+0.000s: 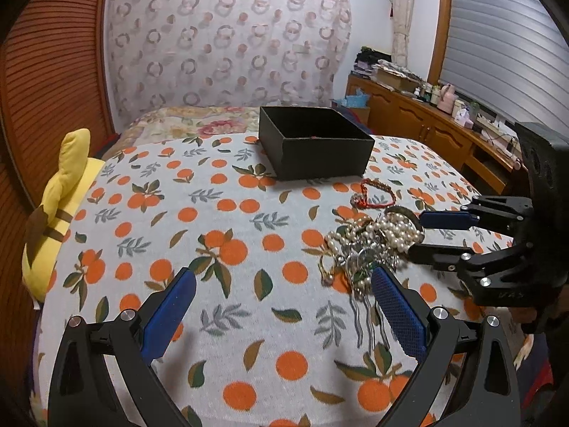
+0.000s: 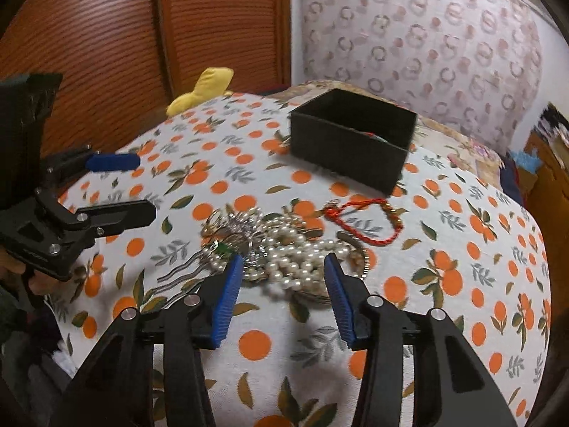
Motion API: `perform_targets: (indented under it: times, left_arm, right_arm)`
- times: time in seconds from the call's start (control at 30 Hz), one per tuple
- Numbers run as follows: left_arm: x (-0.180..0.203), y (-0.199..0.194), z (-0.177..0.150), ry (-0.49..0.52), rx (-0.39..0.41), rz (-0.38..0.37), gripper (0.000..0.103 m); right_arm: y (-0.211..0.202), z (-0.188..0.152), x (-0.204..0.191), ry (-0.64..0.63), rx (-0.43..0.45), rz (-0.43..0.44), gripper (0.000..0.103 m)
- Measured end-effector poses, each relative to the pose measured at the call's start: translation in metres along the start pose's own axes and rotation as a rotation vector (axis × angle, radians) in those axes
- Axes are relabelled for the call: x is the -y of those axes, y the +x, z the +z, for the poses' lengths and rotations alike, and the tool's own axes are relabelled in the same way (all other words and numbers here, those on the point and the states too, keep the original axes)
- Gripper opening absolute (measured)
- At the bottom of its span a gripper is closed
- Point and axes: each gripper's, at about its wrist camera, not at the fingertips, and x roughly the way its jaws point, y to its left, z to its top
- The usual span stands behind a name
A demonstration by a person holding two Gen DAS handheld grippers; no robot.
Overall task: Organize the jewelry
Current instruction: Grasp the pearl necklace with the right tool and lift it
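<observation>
A tangled pile of jewelry (image 1: 373, 245) with pearl strands, silver chains and a hair comb lies on the orange-print cloth; it also shows in the right wrist view (image 2: 284, 249). A red cord bracelet (image 1: 377, 195) (image 2: 366, 220) lies beside the pile, toward the open black box (image 1: 313, 142) (image 2: 352, 138). Something red and green lies inside the box. My left gripper (image 1: 284, 281) is open and empty, just left of the pile. My right gripper (image 2: 284, 267) is open with its fingers either side of the pearls, also seen from the left wrist (image 1: 416, 235).
A yellow plush toy (image 1: 60, 210) (image 2: 202, 89) lies at the bed's left edge. A wooden slatted wardrobe (image 2: 106, 35) stands behind it. A wooden dresser (image 1: 426, 121) with bottles and clutter stands to the right. A patterned curtain (image 1: 227, 35) hangs at the back.
</observation>
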Motion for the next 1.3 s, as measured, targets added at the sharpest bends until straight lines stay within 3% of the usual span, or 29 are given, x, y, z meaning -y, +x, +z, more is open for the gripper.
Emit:
perform_targets:
  times: [0.33, 0.4, 0.47, 0.57, 0.87, 1.3]
  left_arm:
    - [0.004, -0.002, -0.007, 0.005, -0.008, -0.011, 0.095]
    - [0.004, -0.001, -0.008, 0.005, -0.009, -0.012, 0.095]
    - [0.004, -0.001, -0.008, 0.002, -0.009, -0.015, 0.095]
    - [0.005, 0.000, -0.008, 0.001, -0.007, -0.014, 0.095]
    - [0.006, 0.000, -0.008, 0.004, -0.011, -0.016, 0.095]
    - [0.012, 0.001, -0.008, -0.001, -0.012, -0.032, 0.095]
  right_arm:
    - [0.014, -0.002, -0.002, -0.062, -0.052, -0.043, 0.048]
    - [0.015, -0.002, -0.002, -0.062, -0.052, -0.035, 0.043]
    - [0.015, -0.004, 0.000, -0.057, -0.051, -0.044, 0.027]
    - [0.015, -0.005, 0.005, -0.038, -0.045, -0.038, 0.018]
    - [-0.007, 0.004, 0.019, 0.038, 0.049, 0.009, 0.015]
    - [-0.066, 0.041, 0.021, 0.012, 0.206, -0.055, 0.014]
